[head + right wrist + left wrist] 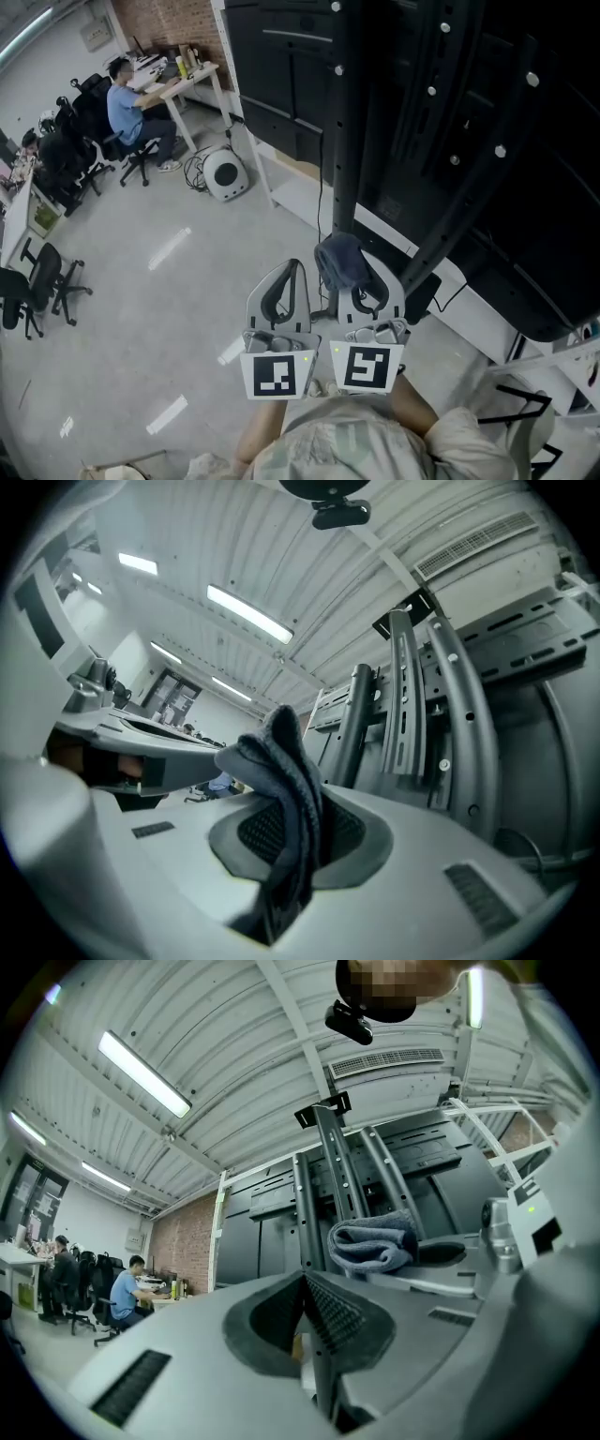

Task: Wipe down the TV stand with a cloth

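Since my right tongs [302, 841] were clenched on the grey cloth [281, 761], held near an upright of the TV stand [344, 112] but not clearly touching it, wiping looked barely begun, if at all; whole stand left to do. Meanwhile my left tongs [305, 1302] were shut w/ nothing btwn them.

cloth [281, 761] lower end buried between right gripper [298, 841] jaws — unseen. tv stand [344, 131] foot hidden behind cloth in head view — top cut by frame edge.
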A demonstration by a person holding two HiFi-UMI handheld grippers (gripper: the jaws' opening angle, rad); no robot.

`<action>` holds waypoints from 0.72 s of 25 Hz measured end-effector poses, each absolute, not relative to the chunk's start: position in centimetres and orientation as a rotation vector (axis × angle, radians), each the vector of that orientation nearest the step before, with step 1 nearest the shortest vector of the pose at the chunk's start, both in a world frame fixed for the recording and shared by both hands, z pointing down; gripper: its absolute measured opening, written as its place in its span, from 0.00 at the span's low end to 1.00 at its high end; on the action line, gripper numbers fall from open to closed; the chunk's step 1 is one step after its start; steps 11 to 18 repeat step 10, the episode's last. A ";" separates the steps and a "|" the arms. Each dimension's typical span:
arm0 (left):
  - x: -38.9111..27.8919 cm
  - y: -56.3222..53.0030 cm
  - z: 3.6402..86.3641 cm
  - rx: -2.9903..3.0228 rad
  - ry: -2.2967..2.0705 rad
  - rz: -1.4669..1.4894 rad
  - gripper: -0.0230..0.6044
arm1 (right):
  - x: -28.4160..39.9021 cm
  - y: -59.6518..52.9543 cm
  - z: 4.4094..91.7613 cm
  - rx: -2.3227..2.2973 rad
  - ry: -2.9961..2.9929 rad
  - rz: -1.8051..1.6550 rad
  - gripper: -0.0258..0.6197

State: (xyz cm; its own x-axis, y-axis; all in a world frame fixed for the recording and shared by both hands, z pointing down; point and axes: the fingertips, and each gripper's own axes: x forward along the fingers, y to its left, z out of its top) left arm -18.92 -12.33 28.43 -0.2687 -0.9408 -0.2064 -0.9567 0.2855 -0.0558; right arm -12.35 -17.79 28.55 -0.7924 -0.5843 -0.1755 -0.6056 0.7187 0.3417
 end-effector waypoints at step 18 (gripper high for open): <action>-19.4 -10.6 28.3 -1.731 2.363 0.110 0.06 | -12.7 -16.3 29.0 -0.948 2.878 0.565 0.13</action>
